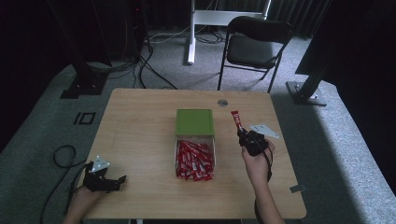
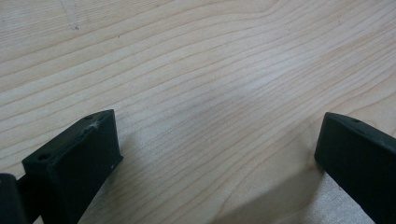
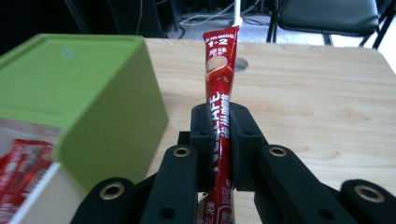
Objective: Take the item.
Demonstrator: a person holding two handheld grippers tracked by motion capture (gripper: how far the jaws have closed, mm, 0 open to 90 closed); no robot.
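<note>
Your right gripper (image 3: 218,140) has a red sachet (image 3: 219,93) pinched tight, left one is idle.

Both black jaws of your right gripper (image 1: 246,140) are clamped flat on the sachet's lower half, so the stick (image 1: 236,119) pokes up and away over the wooden table (image 1: 140,126), just to the right of the box. Your left gripper (image 1: 108,179) sits near the table's front left corner with its jaws spread wide (image 2: 215,154), nothing between them but bare wood. That box has a green lid (image 1: 194,122) slid back over its far end, and the clear tray (image 1: 194,161) below is packed with more red sachets lying in a loose heap.
</note>
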